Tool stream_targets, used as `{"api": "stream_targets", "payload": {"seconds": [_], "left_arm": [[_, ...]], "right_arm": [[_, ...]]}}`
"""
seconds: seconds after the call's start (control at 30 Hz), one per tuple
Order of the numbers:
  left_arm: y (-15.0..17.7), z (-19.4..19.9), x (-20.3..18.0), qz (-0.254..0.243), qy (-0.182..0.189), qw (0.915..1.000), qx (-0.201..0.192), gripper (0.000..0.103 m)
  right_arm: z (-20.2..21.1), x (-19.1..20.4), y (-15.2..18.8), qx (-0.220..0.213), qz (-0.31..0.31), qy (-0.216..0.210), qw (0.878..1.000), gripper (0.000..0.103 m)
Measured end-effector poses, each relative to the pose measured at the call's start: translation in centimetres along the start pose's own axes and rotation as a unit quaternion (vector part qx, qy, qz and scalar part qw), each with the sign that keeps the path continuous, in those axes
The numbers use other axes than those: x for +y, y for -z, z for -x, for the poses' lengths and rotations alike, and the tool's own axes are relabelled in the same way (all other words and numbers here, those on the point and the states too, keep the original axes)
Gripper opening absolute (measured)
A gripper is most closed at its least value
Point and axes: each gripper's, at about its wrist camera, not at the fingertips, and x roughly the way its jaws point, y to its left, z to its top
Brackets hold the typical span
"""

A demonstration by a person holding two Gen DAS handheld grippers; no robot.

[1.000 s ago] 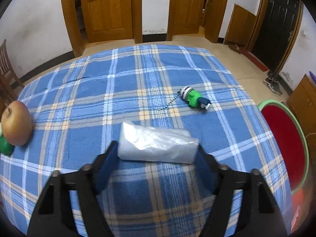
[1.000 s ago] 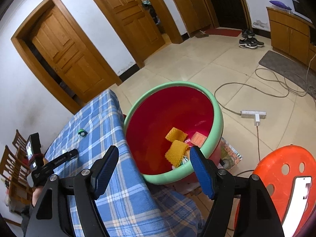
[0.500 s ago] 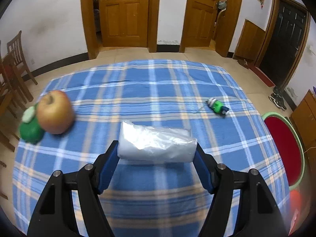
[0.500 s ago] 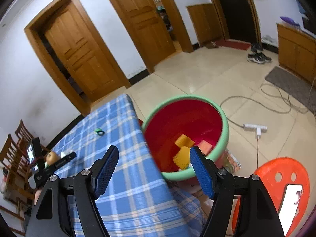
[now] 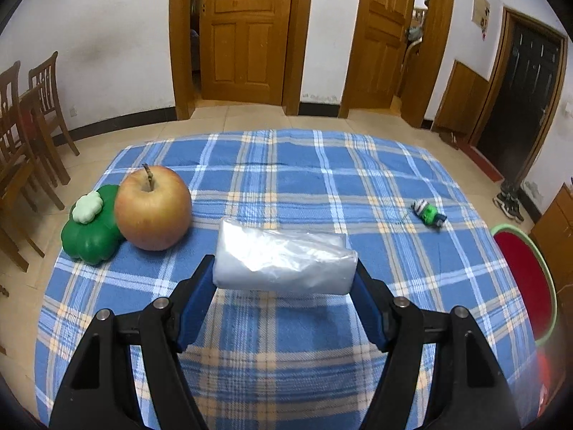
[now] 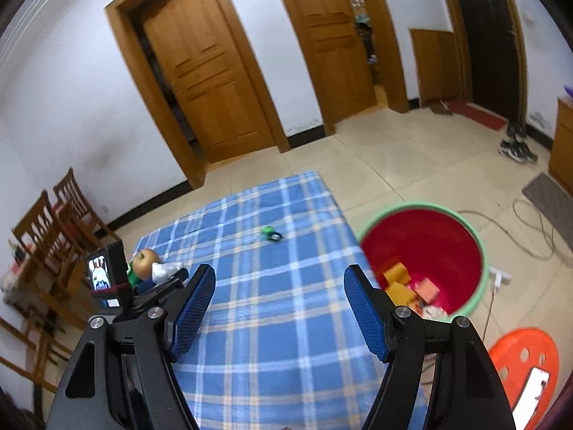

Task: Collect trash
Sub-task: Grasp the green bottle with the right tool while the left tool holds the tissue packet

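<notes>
White walls [image 5: 114, 36] are broken by panelled wooden doors [image 5: 247, 32] at the far side, and a dark door [image 5: 526, 82] is set at the far right. The floor [image 6: 412, 165] is laid with pale beige tiles. Wooden chairs [image 5: 32, 107] are seen at the left, and a low wooden cabinet [image 6: 562, 139] at the right.

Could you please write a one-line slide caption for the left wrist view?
Left gripper holds a clear plastic bag above the plaid tablecloth, beside an apple; the red bin waits at right.
</notes>
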Motion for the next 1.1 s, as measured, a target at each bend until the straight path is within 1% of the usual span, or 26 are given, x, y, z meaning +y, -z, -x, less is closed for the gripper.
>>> {"api": "stream_targets", "payload": {"seconds": [0.03,0.13,0.2,0.3,0.33,0.4,0.5,0.63,0.73,0.8,0.97,1.1], "left_arm": [[0.0,-0.1,0.2,0.003,0.001,1.0,-0.001,0.072],[0.3,-0.3,0.9,0.016,0.006,0.9998,0.006,0.072],[0.5,-0.3,1.3,0.025,0.002,0.9997,0.005,0.072],[0.6,0.0,1.7,0.029,0.002,0.9996,0.002,0.072],[0.7,0.0,1.7,0.029,0.0,0.9996,0.0,0.072],[0.8,-0.1,1.8,0.029,-0.004,0.9996,0.0,0.072],[1.0,-0.6,1.8,0.03,-0.007,0.9995,0.004,0.072],[1.3,-1.2,1.8,0.025,-0.013,0.9995,0.012,0.072],[1.5,-1.5,1.9,0.027,-0.012,0.9994,0.019,0.072],[1.6,-1.9,1.9,0.03,-0.01,0.9991,0.027,0.072],[1.7,-2.0,2.1,0.035,-0.004,0.9989,0.031,0.072],[1.7,-2.4,1.9,0.033,0.0,0.9988,0.037,0.072]], "right_arm": [[-0.7,0.6,0.0,0.003,0.007,0.001,1.0,0.075],[-4.9,2.4,-0.1,0.036,0.039,0.014,0.999,0.075],[-7.3,2.8,0.0,0.055,0.052,0.023,0.997,0.068],[-11.3,2.8,0.1,0.084,0.063,0.034,0.994,0.065],[-12.2,2.6,0.2,0.088,0.065,0.037,0.993,0.064],[-14.6,2.4,0.0,0.096,0.07,0.049,0.992,0.056],[-17.3,2.1,-0.2,0.106,0.075,0.054,0.99,0.054],[-20.4,2.1,-0.4,0.112,0.092,0.063,0.988,0.052],[-22.1,1.9,-0.4,0.112,0.1,0.087,0.985,0.051],[-23.2,1.7,-0.5,0.113,0.1,0.093,0.984,0.051],[-25.2,1.6,-1.0,0.102,0.091,0.096,0.986,0.051],[-26.6,1.7,-1.4,0.102,0.091,0.093,0.986,0.051]]}}
